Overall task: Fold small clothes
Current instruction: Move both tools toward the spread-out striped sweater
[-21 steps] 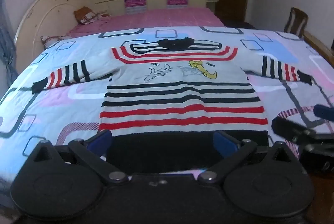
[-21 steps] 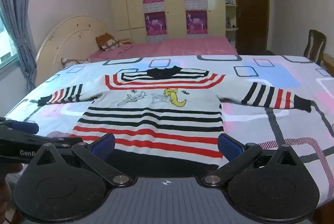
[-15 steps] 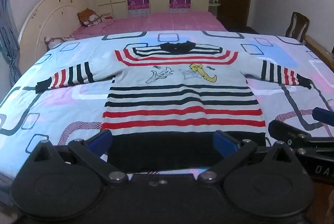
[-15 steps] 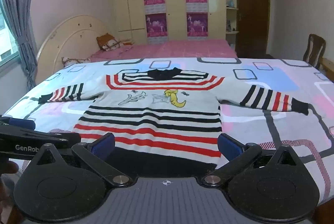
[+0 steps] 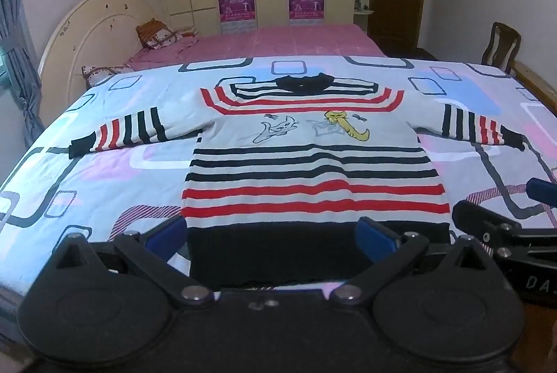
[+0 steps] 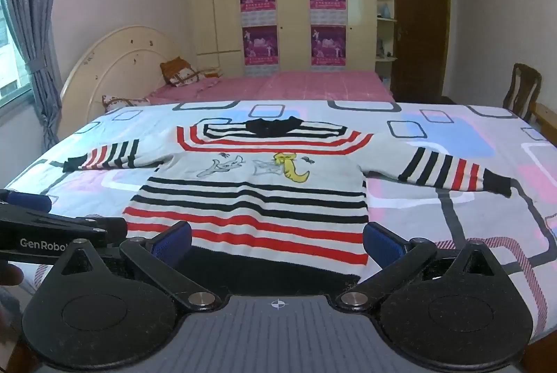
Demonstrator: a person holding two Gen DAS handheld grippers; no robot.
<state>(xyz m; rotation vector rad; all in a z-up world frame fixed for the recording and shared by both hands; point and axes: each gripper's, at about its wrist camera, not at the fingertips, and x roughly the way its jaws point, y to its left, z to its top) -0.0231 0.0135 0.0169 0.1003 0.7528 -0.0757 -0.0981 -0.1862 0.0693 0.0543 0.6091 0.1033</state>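
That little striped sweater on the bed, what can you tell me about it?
The sweater is a small knitted pullover, pale grey with black and red stripes, a black collar, black cuffs and a broad black hem. Cartoon animals, one yellow, decorate the chest. It lies flat, front up and unfolded on the patterned bedspread, both sleeves stretched out sideways, hem nearest the cameras. Nothing grips it: the left tongs and right tongs hover open near the hem.

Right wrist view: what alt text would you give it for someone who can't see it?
A small striped sweater lies flat, sleeves spread, on a bed's patterned cover. The right gripper hovers at its black hem with blue-tipped fingers wide open, holding nothing; the left gripper shows at the left edge.
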